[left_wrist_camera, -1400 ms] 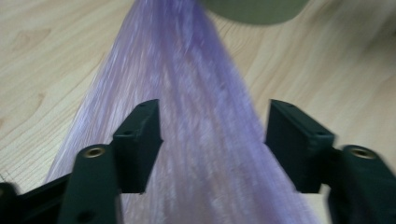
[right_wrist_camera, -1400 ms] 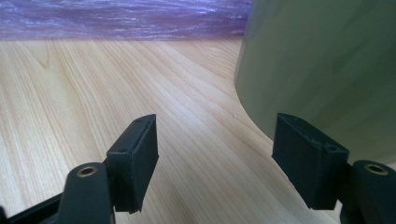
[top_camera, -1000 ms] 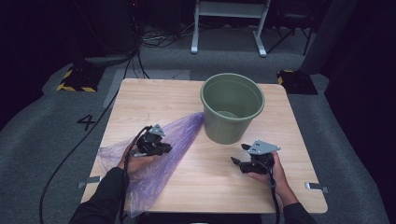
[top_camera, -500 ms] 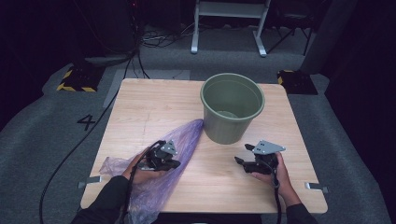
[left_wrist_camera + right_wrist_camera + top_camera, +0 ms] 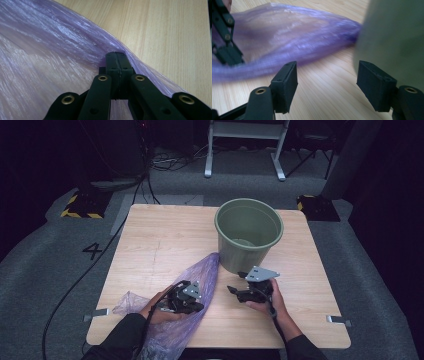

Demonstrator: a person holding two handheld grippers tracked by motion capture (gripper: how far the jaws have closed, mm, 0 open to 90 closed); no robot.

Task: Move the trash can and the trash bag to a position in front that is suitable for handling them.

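Surface: wooden table (image 5: 165,235) on grey carpet, dark room behind; the green bucket (image 5: 248,236) serves as landmark.
Purple bag (image 5: 200,285): thin plastic, lying flat on the table, its narrow end touching the bucket's base on the left, the rest spreading toward the near edge and hanging over it.
Left gripper (image 5: 198,307): near-left of the bucket, jaws pinched tight on a fold of the purple bag, as the left gripper view (image 5: 117,60) shows.
Right gripper (image 5: 233,291): just in front of the bucket, jaws spread wide with only bare wood between them; in its own view (image 5: 327,75) the bucket wall stands close beside one jaw.
In the way: bucket wall (image 5: 397,35) crowds the right gripper; bag lies between the two grippers.
Beyond the bucket: hazard-striped floor plates (image 5: 80,206), black cables (image 5: 165,162), white stand legs (image 5: 245,147).
Floor left: number 4 (image 5: 93,251).
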